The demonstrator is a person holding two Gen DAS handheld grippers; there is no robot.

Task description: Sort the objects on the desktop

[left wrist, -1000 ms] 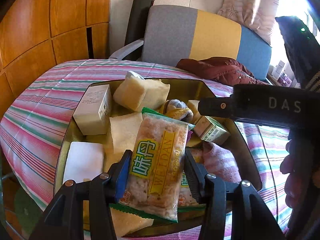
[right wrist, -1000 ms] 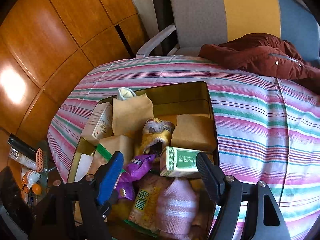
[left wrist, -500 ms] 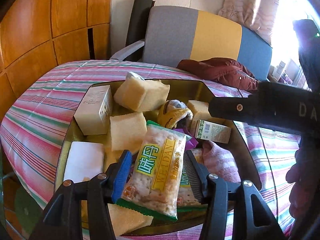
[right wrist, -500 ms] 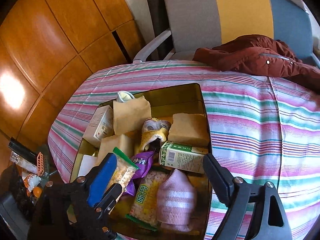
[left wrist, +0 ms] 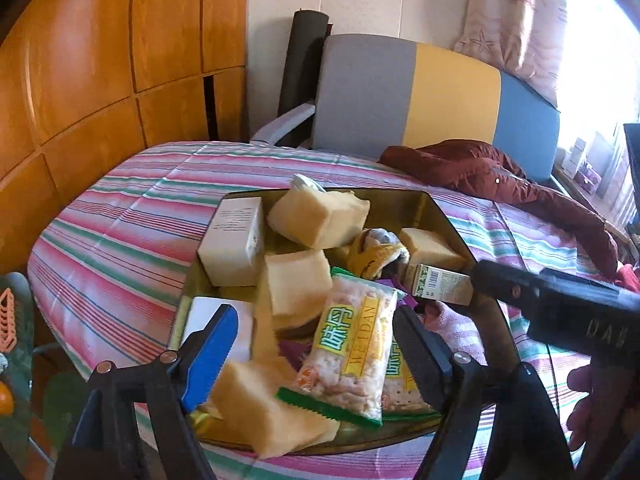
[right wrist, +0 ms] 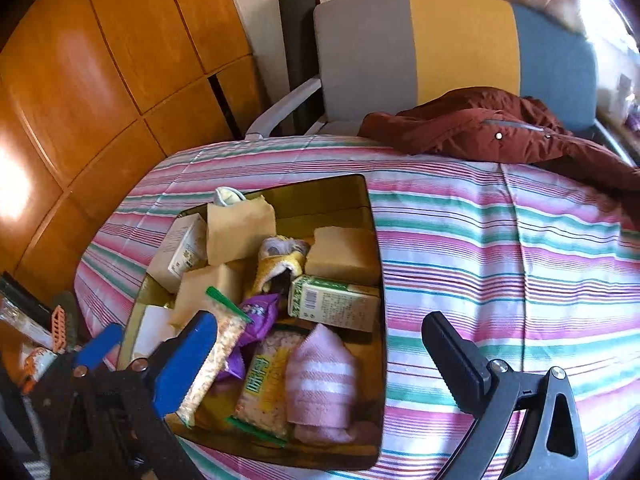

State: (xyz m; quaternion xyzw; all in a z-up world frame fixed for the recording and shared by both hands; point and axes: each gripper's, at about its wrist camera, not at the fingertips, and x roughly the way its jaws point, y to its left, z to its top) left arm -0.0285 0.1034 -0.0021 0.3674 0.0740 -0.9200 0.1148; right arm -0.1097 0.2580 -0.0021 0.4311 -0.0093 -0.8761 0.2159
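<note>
Left tool is opening, jaws apart w/ the cracker packet between them but pads off it; packet lies on the pile in the gold tray, near tray's front edge. Right tool also opening, spread wide, nothing gripped, over the pink striped cloth & green carton in the tray. Tray sits toward the left edge of the striped tabletop. Looks like the release step of a drop-off. Next: probably lift both clear w/o snagging the packet.

A maroon jacket lies before a grey-yellow-blue chair beside wooden panelling.
</note>
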